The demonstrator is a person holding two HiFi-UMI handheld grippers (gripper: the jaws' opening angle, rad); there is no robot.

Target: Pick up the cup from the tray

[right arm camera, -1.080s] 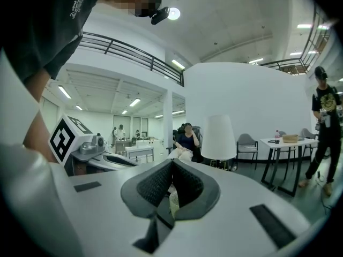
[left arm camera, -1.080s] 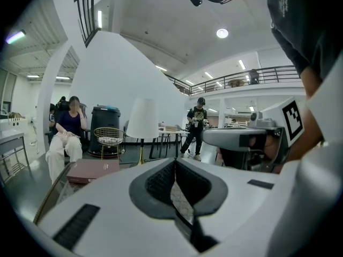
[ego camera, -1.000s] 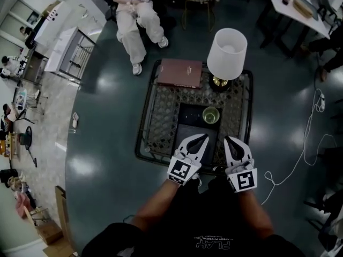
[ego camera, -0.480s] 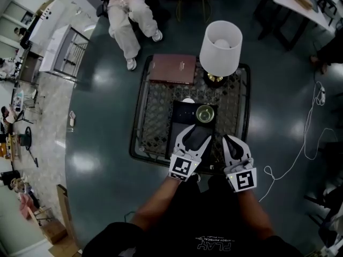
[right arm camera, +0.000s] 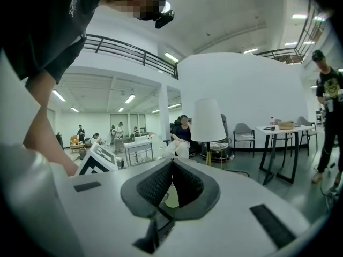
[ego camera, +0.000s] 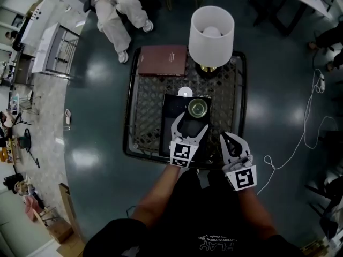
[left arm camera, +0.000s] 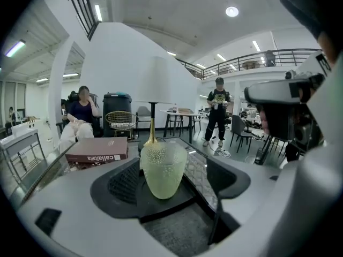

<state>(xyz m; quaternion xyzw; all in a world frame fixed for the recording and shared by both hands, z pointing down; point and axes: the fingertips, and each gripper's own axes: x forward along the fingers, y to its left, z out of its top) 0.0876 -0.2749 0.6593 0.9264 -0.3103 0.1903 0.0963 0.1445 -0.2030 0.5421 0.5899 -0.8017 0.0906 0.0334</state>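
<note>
The cup [ego camera: 198, 107] stood upright, mouth up, in the far right corner of the tray [ego camera: 172, 106]; left claw [ego camera: 191, 121] had just opened, empty; right claw [ego camera: 229, 137] clenched.

A low rectangular coffee table [ego camera: 147, 116] with a dark metal frame, rounded corners and a woven lattice top stood on a glossy dark floor [ego camera: 96, 138]. At its far left corner lay a closed maroon book [ego camera: 162, 60], flat, its long side along the far edge. At the far right corner stood a table lamp [ego camera: 211, 28] with a white drum shade on a brass base. A black rectangular tray [ego camera: 174, 108] lay along the middle, reaching toward the near edge. A small white disc [ego camera: 185, 92] sat at the tray's far edge; whether it rested on the lattice or on the tray's rim could not be told.
</note>
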